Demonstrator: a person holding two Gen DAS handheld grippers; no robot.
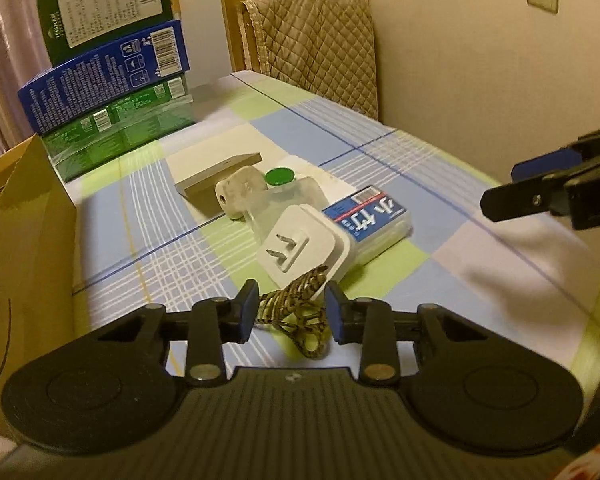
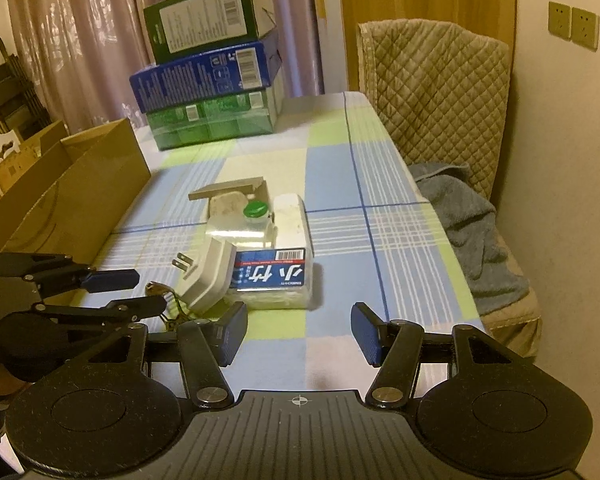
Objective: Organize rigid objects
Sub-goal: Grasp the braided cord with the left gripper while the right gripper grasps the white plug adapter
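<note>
A cluster of small items lies mid-table: a white plug adapter (image 1: 302, 245) (image 2: 210, 276), a clear toothpick box with a blue label (image 1: 370, 220) (image 2: 274, 278), a clear bottle with a green cap (image 1: 280, 178) (image 2: 255, 210), a grey open box (image 1: 216, 178) (image 2: 228, 192) and a patterned yellow-black clip (image 1: 296, 312) (image 2: 160, 292). My left gripper (image 1: 292, 312) (image 2: 122, 292) is open with its fingers on either side of the clip. My right gripper (image 2: 300, 330) (image 1: 512, 188) is open and empty, above the cloth in front of the toothpick box.
A cardboard box (image 1: 24, 264) (image 2: 72, 188) stands on the left. Three stacked cartons (image 1: 108, 92) (image 2: 212, 68) stand at the back left. A quilted chair (image 2: 432, 92) with a blue towel (image 2: 472, 232) is past the table's right edge.
</note>
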